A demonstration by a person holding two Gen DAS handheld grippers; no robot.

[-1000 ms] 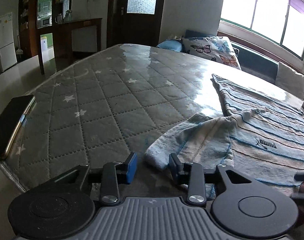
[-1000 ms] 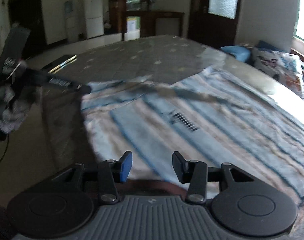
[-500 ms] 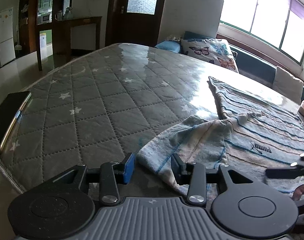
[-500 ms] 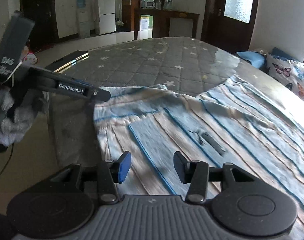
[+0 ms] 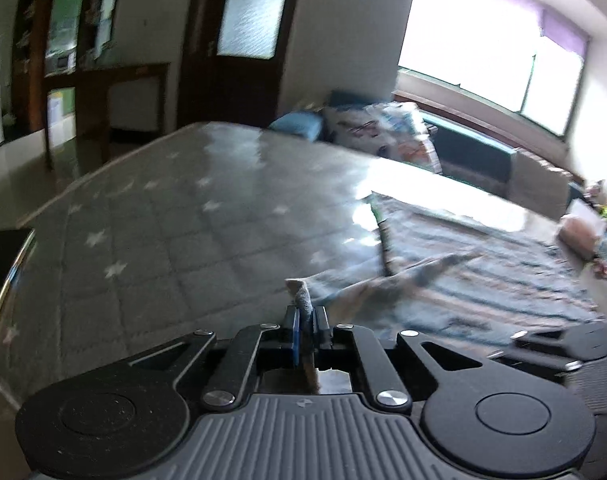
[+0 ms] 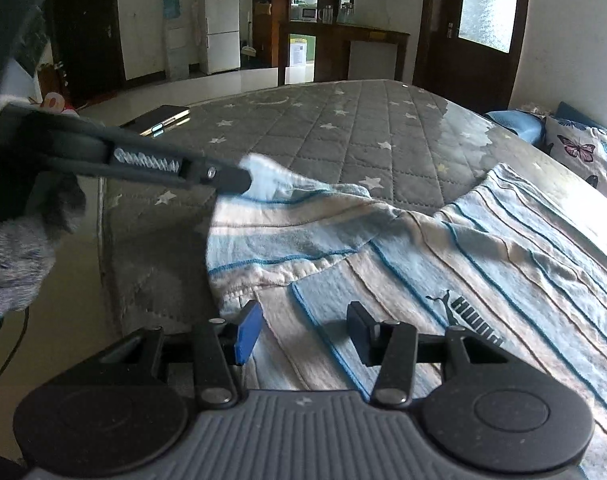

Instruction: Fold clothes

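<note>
Two grippers are seen over a grey star-quilted mattress point(image 6: 343, 128) on which a striped blue and beige garment point(image 6: 483, 248) is spread toward the right side. In the left wrist view, the left gripper point(image 5: 306, 320) is closed tight on a corner of the garment, and a small tuft of cloth is seen sticking up between its pads; the rest of the fabric point(image 5: 483, 272) trails away to the right, blurred. In the right wrist view, the same left gripper point(image 6: 239, 178) is seen at the left, with the pinched sleeve edge lifted clear of the mattress. The right gripper point(image 6: 303, 330) is held with its jaws wide apart, nothing gripped, low over the near part of the garment beside a printed logo point(image 6: 463, 312). A dark phone point(image 6: 159, 120) is laid at the far left edge of the mattress. Butterfly-patterned pillows point(image 6: 583, 152) are seen at the far right. A grey-gloved hand point(image 6: 19, 264) is seen at the left of the right wrist view.
</note>
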